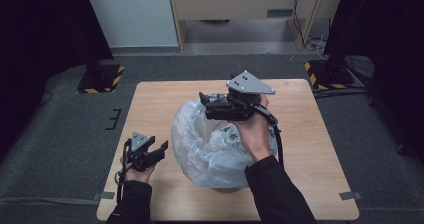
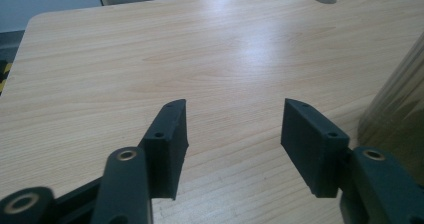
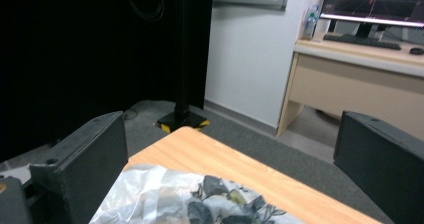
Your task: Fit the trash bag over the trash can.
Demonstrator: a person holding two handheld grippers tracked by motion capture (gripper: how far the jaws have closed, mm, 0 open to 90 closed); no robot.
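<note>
Bag (image 1: 215, 149) sat mid-table (image 1: 150, 99), mouth up, likely for lining its bin | right gripper (image 1: 204, 101) hovered over bag's rim, jaws wide, empty | left gripper (image 1: 162, 150) beside bag, half-open, empty; likely waiting

Stands mid-counter (image 1: 150, 109), toward the near edge: plastic-lined bin (image 1: 210, 149). Above its far rim, right tongs (image 1: 204, 104). Left of bin, near the counter's left near corner, left tongs (image 1: 162, 151).

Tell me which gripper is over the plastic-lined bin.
The right gripper, above the clear plastic liner; the left gripper sits low beside the bin, over bare table.
</note>
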